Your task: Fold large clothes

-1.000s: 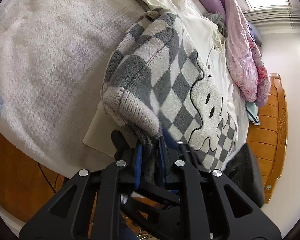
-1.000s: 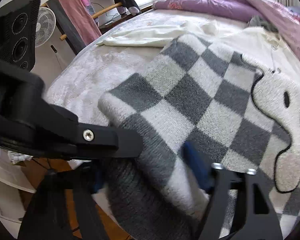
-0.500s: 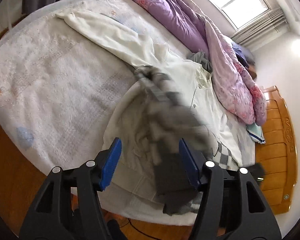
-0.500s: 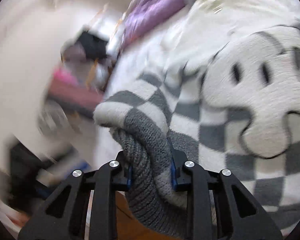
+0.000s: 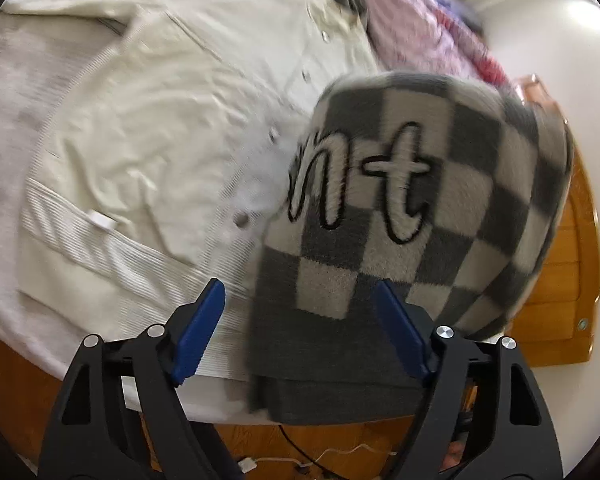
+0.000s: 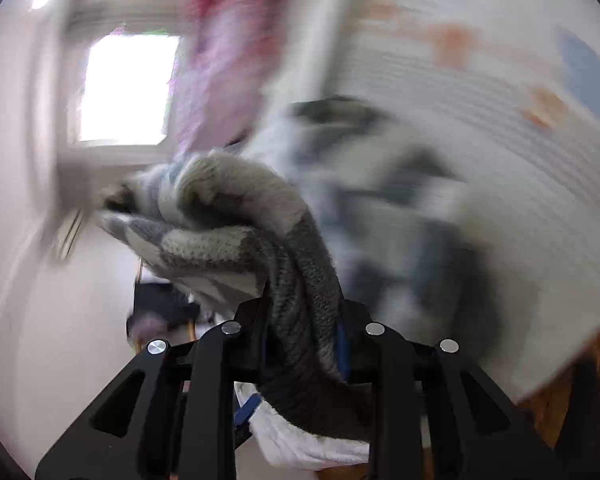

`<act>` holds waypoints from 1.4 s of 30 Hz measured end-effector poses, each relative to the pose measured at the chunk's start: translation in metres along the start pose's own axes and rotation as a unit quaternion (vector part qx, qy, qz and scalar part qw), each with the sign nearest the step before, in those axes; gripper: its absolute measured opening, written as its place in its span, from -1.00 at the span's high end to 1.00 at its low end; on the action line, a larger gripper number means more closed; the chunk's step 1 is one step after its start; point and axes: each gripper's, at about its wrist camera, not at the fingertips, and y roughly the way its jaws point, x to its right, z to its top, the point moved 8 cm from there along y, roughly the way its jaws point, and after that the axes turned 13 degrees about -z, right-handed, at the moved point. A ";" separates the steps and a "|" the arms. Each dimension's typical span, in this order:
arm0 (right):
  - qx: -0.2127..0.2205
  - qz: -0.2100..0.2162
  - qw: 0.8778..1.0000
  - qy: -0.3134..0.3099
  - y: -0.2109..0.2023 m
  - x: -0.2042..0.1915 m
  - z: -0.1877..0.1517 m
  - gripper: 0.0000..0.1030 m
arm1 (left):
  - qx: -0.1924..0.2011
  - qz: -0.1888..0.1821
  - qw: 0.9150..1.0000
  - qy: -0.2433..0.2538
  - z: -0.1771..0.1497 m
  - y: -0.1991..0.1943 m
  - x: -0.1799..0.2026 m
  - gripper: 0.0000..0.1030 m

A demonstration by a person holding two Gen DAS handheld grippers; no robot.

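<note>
Left gripper (image 5: pixel 300 328) released checkered sweater (image 5: pixel 416 200), fingers spread, sweater apparently swung rightward

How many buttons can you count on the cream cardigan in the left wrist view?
4 buttons on the cream cardigan, along its front edge: near the collar, lower, beside the checkered sweater, and lowest. Blur or the sweater may hide more.

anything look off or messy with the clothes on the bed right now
The checkered sweater hangs in a heap off the bed's edge, not flat, gripped only by the right gripper. The left gripper is open. The cream cardigan beneath lies rumpled.
</note>
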 end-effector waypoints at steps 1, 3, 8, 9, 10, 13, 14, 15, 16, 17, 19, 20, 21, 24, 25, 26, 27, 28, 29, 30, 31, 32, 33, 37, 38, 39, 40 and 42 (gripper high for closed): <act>-0.005 -0.026 0.999 0.020 0.008 0.024 0.000 0.57 | -0.010 0.003 1.000 0.001 -0.003 0.013 0.001 -0.58; -0.016 -0.040 0.998 0.043 0.018 0.045 0.000 0.58 | -0.026 0.021 0.999 0.007 -0.008 0.033 0.001 -0.63; -0.032 -0.085 0.996 0.006 0.016 0.033 0.001 0.46 | -0.072 0.068 0.995 0.022 -0.012 0.079 -0.011 -0.62; -0.030 -0.104 0.994 -0.015 0.010 0.028 0.004 0.45 | -0.080 0.084 0.993 0.036 -0.012 0.085 -0.010 -0.62; -0.026 -0.113 0.993 -0.030 0.003 0.026 0.008 0.45 | -0.080 0.094 0.991 0.049 -0.011 0.087 -0.007 -0.61; 0.012 -0.146 0.986 -0.082 -0.031 0.005 0.028 0.45 | -0.086 0.101 0.989 0.069 -0.010 0.088 0.002 -0.58; 0.033 -0.150 0.980 -0.124 -0.044 -0.016 0.036 0.45 | -0.085 0.093 0.990 0.071 -0.009 0.087 0.006 -0.58; 0.042 -0.143 0.977 -0.155 -0.048 -0.034 0.040 0.45 | -0.084 0.081 0.990 0.077 -0.009 0.084 0.013 -0.58; 0.045 -0.135 0.973 -0.180 -0.048 -0.048 0.044 0.45 | -0.086 0.082 0.989 0.084 -0.010 0.083 0.018 -0.58; 0.046 -0.125 0.967 -0.219 -0.042 -0.080 0.047 0.53 | -0.086 0.082 0.988 0.094 -0.009 0.081 0.024 -0.57; 0.051 -0.093 0.950 -0.294 -0.023 -0.139 0.048 0.66 | -0.077 0.081 0.987 0.113 -0.005 0.074 0.039 -0.57; 0.048 -0.089 0.940 -0.325 -0.010 -0.159 0.047 0.74 | -0.068 0.076 0.987 0.121 -0.001 0.069 0.048 -0.57; 0.039 -0.081 0.935 -0.344 0.007 -0.174 0.049 0.78 | -0.059 0.071 0.988 0.127 0.004 0.063 0.056 -0.58; 0.021 -0.091 0.924 -0.372 0.050 -0.196 0.056 0.84 | -0.012 0.060 0.986 0.152 0.036 0.049 0.088 -0.59; 0.015 -0.105 0.922 -0.373 0.064 -0.196 0.061 0.86 | 0.002 0.066 0.984 0.166 0.047 0.049 0.094 -0.59; 0.012 -0.125 0.920 -0.371 0.080 -0.193 0.070 0.93 | 0.011 0.071 0.982 0.174 0.056 0.049 0.096 -0.60; 0.009 -0.143 0.917 -0.372 0.091 -0.186 0.078 1.00 | 0.014 0.082 0.981 0.177 0.066 0.059 0.097 -0.60; 0.004 -0.163 0.917 -0.365 0.103 -0.175 0.090 1.00 | 0.008 0.100 0.980 0.170 0.079 0.074 0.091 -0.59; -0.003 -0.180 0.914 -0.365 0.108 -0.162 0.098 1.00 | 0.002 0.101 0.981 0.164 0.082 0.085 0.089 -0.59; -0.004 -0.195 0.909 -0.367 0.114 -0.151 0.100 1.00 | -0.016 0.105 0.983 0.152 0.090 0.108 0.083 -0.59; -0.006 -0.207 0.906 -0.370 0.123 -0.141 0.106 1.00 | -0.023 0.113 0.981 0.154 0.098 0.117 0.073 -0.61; -0.012 -0.216 0.905 -0.366 0.133 -0.128 0.114 1.00 | -0.028 0.126 0.978 0.161 0.102 0.130 0.074 -0.64; -0.015 -0.217 0.906 -0.362 0.139 -0.118 0.120 1.00 | -0.034 0.145 0.973 0.174 0.104 0.143 0.076 -0.69; -0.014 -0.220 0.911 -0.348 0.145 -0.105 0.140 1.00 | -0.048 0.175 0.961 0.210 0.109 0.170 0.080 -0.76; -0.013 -0.217 0.913 -0.345 0.146 -0.101 0.143 1.00 | -0.051 0.178 0.960 0.212 0.109 0.173 0.079 -0.77; -0.016 -0.213 0.917 -0.338 0.144 -0.099 0.143 1.00 | -0.053 0.181 0.958 0.214 0.110 0.176 0.079 -0.79; -0.021 -0.210 0.919 -0.332 0.142 -0.100 0.144 1.00 | -0.054 0.185 0.958 0.214 0.110 0.177 0.079 -0.80; -0.024 -0.216 0.913 -0.346 0.130 -0.109 0.137 1.00 | -0.058 0.177 0.960 0.207 0.114 0.178 0.079 -0.83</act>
